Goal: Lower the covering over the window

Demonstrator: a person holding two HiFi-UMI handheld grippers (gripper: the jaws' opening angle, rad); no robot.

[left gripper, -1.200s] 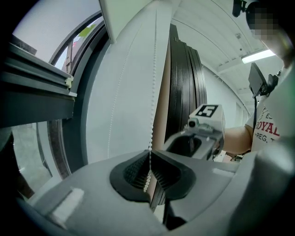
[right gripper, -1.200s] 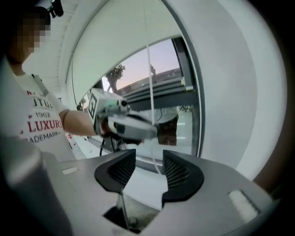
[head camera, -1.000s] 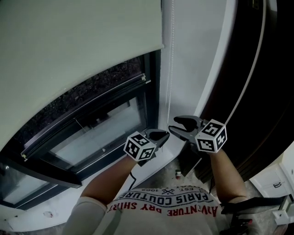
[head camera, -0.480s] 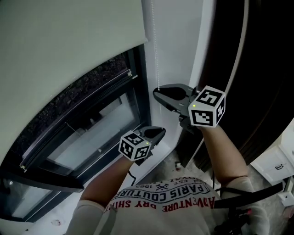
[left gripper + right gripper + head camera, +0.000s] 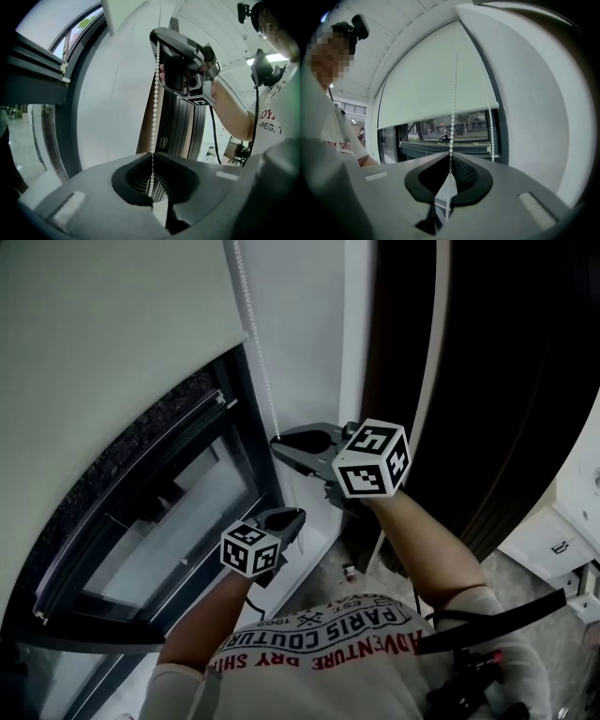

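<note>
A pale wall [image 5: 309, 324] runs down beside a dark-framed window [image 5: 239, 442], with a dark panel [image 5: 497, 381] farther right. At the left, the roller blind [image 5: 112, 324] covers the upper part of the glass. Its bottom edge sits partway down, and the pane beneath it is uncovered. Just right of the blind's edge, the white bead chain [image 5: 257, 362] hangs along the frame, between blind and wall.

The left gripper [image 5: 292, 516] is the lower of the two, beneath the other one and close to the frame. In the left gripper view its jaws are pressed together at the tips with the chain pinched between them. From there the beads run straight up to the gripper above.

The right gripper [image 5: 279, 444] is higher, with its tips at the chain just beside the frame. In the right gripper view its jaws are closing, and the tips meet on one strand of the chain, which rises to the top of the blind. A second strand hangs just to the right, apparently untouched, though the wide-angle view makes that hard to judge.
</note>
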